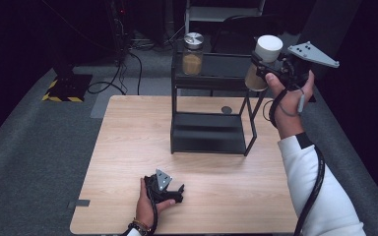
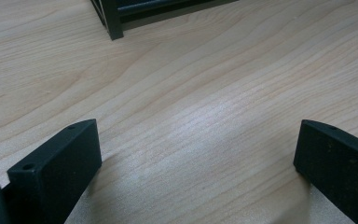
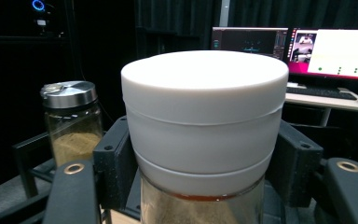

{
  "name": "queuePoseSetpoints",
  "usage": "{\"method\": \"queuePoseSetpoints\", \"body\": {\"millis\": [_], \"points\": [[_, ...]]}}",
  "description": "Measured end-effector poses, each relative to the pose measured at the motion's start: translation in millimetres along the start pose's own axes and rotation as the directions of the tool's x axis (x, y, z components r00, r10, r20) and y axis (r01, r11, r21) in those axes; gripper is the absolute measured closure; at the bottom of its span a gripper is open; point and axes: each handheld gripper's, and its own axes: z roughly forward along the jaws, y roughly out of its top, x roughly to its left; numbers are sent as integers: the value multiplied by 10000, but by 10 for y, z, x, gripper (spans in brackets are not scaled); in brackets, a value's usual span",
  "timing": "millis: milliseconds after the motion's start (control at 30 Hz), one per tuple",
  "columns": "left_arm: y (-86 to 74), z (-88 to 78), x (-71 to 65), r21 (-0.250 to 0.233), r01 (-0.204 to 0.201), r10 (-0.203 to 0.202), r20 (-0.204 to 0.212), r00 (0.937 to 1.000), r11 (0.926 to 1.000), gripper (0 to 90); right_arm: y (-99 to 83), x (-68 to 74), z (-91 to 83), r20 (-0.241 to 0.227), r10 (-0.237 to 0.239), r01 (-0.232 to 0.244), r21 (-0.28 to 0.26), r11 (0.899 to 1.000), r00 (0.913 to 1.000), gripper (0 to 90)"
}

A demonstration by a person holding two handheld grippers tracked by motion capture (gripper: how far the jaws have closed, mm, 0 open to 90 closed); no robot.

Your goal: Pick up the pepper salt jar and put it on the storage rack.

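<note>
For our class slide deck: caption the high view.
Right gripper lifts a white-lidded jar beside the black rack; left gripper rests open on the table.

Bright overhead light falls on the table [image 1: 128, 147]; surroundings stay dark, the rack [image 1: 209, 132] casts soft shadow, screens [image 3: 335, 49] glare.

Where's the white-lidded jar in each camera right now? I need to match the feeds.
High view: white-lidded jar upper right, held by the right gripper beside the black rack.
Left gripper view: not in it.
Right gripper view: centre, between the fingers.
Shared landmark: steel-lidded jar.
</note>
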Motion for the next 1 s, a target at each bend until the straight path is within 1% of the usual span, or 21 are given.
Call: {"method": "queuePoseSetpoints", "body": {"millis": [67,333,433,533,667,733,800,867,1000], "points": [[0,0,0,1,0,0,2,10000,10000,5,24,2,39,101,-49,49,32,10000,9999,341],[0,0,0,2,0,0,2,10000,10000,5,71,17,187,552,48,-45,-46,10000,9985,341],[0,0,1,2,-5,5,4,10000,10000,5,82,32,251,649,92,-90,-37,10000,9978,341],[0,0,3,-3,-14,14,11,10000,10000,5,87,56,320,787,43,-41,-24,10000,9969,341],[0,0,2,-5,-13,13,11,10000,10000,5,66,63,392,906,149,-145,-43,9999,9958,341],[0,0,2,-4,-14,14,10,10000,10000,5,63,68,444,1006,108,-116,78,9999,9949,341],[0,0,3,-3,-16,16,10,10000,10000,5,60,61,483,1096,189,-206,144,9997,9938,341],[0,0,3,-3,-16,16,11,10000,10000,5,45,32,513,1097,347,-358,84,9993,9934,341],[0,0,3,-2,-17,17,12,10000,10000,5,36,18,579,1215,435,-450,100,9989,9916,341]]}}
